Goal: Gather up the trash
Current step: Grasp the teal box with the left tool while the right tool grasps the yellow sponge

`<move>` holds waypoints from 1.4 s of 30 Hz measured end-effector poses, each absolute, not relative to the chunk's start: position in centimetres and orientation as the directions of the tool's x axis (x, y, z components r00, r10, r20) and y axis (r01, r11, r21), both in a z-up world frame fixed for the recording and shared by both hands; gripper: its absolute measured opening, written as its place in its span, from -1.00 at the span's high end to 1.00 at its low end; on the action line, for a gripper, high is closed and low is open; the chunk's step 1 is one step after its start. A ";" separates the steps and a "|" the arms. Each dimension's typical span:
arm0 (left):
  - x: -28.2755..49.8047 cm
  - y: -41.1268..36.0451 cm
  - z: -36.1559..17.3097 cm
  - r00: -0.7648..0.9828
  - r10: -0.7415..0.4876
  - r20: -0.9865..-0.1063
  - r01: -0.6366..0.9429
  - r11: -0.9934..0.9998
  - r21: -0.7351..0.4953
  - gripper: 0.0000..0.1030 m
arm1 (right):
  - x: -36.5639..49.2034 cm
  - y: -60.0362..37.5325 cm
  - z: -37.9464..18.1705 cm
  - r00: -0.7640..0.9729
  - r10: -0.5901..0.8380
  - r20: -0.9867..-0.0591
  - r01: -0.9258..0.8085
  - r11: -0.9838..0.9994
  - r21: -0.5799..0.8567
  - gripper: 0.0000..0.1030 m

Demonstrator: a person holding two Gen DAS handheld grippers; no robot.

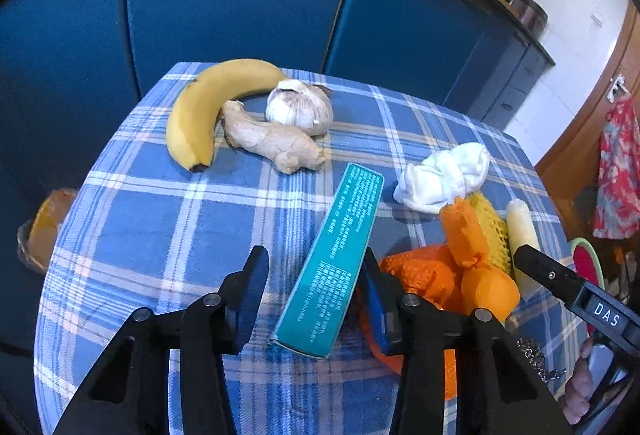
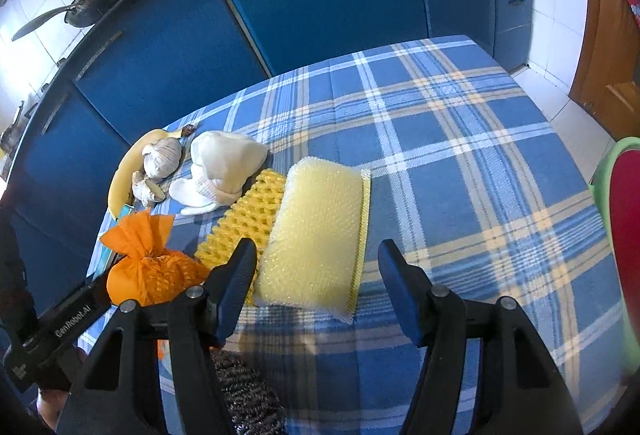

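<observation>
None of the trash looks collected yet: the long teal cardboard box [image 1: 336, 255], crumpled white tissue [image 1: 442, 175], orange mesh wrapper [image 2: 150, 267] and pale yellow foam sleeve [image 2: 316, 231] all lie on the blue plaid tablecloth [image 2: 460, 139]. Left gripper [image 1: 316, 299] straddles the box, jaws spread and not clamped; right gripper [image 2: 316, 287] hangs open over the sleeve's near end, holding nothing.

both hand-held grippers [image 1: 314, 283] [image 2: 316, 275] agape
</observation>
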State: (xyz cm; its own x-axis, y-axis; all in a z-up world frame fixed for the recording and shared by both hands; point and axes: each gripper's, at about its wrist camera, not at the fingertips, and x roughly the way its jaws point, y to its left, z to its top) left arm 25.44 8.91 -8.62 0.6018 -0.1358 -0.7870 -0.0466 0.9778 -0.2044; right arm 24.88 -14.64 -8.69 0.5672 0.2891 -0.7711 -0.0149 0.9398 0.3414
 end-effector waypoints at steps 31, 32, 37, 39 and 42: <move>21.1 8.3 -4.7 0.667 -0.160 -0.728 -0.023 0.972 -0.234 0.54 | 20.4 -16.9 -5.3 0.630 0.320 -0.707 -0.024 0.919 0.395 0.15; 20.7 8.2 -4.3 0.671 -0.162 -0.723 -0.020 0.972 -0.235 0.54 | 20.0 -17.1 -5.1 0.635 0.319 -0.704 -0.024 0.918 0.395 0.15; 19.2 7.5 -2.7 0.692 -0.172 -0.701 0.000 0.971 -0.238 0.53 | 18.0 -18.1 -3.8 0.657 0.315 -0.685 -0.021 0.916 0.401 0.15; 18.5 7.1 -2.1 0.699 -0.176 -0.693 0.010 0.971 -0.238 0.53 | 17.1 -18.6 -3.3 0.667 0.313 -0.676 -0.020 0.915 0.404 0.15; 17.5 6.3 -1.2 0.708 -0.188 -0.681 0.028 0.971 -0.238 0.53 | 15.7 -19.2 -2.5 0.680 0.309 -0.664 -0.019 0.914 0.406 0.15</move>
